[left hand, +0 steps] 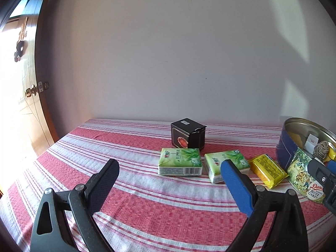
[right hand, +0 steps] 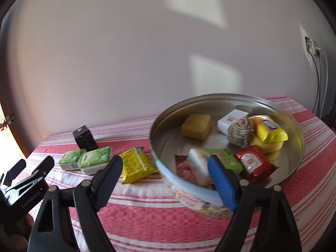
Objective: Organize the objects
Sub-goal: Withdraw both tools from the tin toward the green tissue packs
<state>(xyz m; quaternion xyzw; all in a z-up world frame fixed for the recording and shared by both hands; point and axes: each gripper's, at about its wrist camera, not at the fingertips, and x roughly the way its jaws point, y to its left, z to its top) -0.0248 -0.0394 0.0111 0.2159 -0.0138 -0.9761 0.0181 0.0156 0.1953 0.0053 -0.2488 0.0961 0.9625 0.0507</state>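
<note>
Left tongs [left hand: 170, 169]: wide open and empty, hanging above the striped desk [left hand: 147, 216] at its near left, pointing far and slightly down.
Black box [left hand: 188, 133]: stands upright at the far side, well beyond the tongs.
Left green pack [left hand: 180, 161]: lies flat, straight ahead in the gap of the left tongs, long axis running left to right, barcode side facing near.
Right green pack [left hand: 218, 159]: just beside it on the right, angled a little, partly hidden by the blue pad of the left tongs.
Yellow packet [right hand: 137, 163]: flat on the desk between the green packs and the tin, long axis running near to far; it sits ahead of the right tongs and a touch left.
Right tongs [right hand: 164, 171]: parted and holding nothing, the blue pad over the tin's near rim, the black pad over the cloth.
Cookie tin [right hand: 212, 206]: at the right, lid off, already holding wrapped snacks, a twine ball and more.
Call: loose items lie left of the tin; the left tongs look nearer the green packs, the right tongs nearer the yellow packet.
</note>
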